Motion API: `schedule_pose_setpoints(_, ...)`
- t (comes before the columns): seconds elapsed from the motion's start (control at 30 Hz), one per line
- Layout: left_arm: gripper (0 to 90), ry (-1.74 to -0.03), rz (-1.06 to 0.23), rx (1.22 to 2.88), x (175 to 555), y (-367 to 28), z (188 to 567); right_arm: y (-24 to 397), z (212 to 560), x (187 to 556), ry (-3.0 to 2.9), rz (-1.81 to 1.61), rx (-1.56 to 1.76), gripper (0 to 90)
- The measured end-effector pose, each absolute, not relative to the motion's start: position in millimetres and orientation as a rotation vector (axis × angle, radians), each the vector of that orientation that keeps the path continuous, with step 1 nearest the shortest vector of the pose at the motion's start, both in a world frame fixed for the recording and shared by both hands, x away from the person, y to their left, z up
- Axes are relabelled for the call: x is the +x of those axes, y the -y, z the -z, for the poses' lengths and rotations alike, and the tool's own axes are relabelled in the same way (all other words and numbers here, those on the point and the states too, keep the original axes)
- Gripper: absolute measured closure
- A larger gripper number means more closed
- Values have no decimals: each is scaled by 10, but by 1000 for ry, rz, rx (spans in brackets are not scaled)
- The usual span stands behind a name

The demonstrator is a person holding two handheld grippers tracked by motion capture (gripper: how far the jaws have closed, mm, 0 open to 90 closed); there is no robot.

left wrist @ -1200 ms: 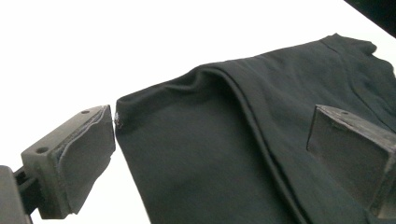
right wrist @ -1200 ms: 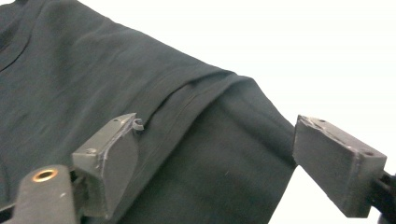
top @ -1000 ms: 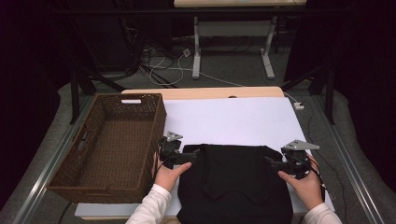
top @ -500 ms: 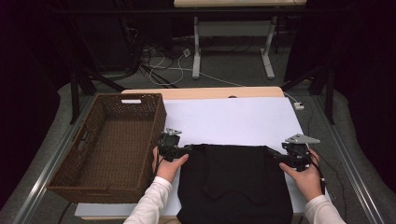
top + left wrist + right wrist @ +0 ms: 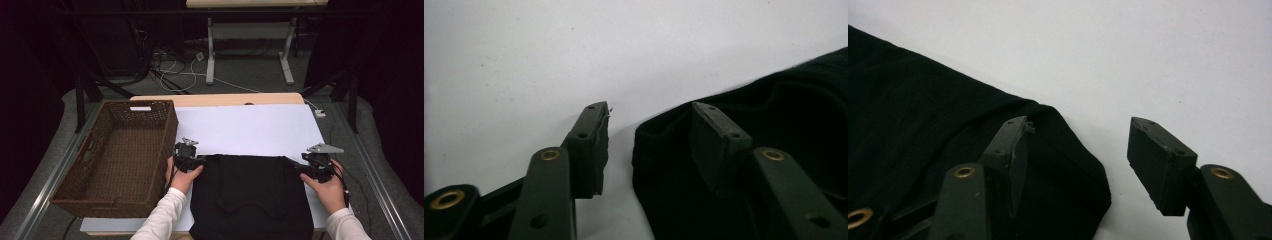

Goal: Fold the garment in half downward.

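Left gripper (image 5: 649, 145) and right gripper (image 5: 1075, 165), jaws just closing, straddle soft, limp black garment (image 5: 250, 195) corners ungripped; pinch both far corners.

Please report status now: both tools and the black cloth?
Left tool, right tool: closing, open astride far corners of black cloth, no grip. Basket left, clear.

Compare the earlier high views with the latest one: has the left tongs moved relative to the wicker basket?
Yes. The left tongs, closing at the black garment's corner, shifted slightly toward the person along the wicker basket's right wall.
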State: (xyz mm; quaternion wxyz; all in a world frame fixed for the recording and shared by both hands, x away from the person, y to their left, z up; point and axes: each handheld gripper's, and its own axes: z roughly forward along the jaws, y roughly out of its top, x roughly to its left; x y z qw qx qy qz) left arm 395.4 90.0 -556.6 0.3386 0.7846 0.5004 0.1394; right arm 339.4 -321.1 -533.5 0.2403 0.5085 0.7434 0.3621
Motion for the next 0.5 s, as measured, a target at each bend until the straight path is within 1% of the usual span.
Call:
schedule_pose_setpoints(0.07, 625, -1303, -321, 2044, 3955, -907, 5560, 3223, 5341, 3398, -2027, -985, 1394, 411)
schedule_pose_setpoints(0.27, 796, -1296, -334, 2047, 3929, -910, 5561, 3246, 5343, 3387, -2015, -990, 1411, 422)
schedule_pose_setpoints(0.37, 850, -1298, -339, 2037, 3906, -914, 5554, 3268, 5341, 3382, -2003, -992, 1404, 435)
schedule_pose_setpoints(0.5, 865, -1296, -316, 2019, 3889, -929, 5536, 3311, 5340, 3367, -1974, -995, 1435, 458)
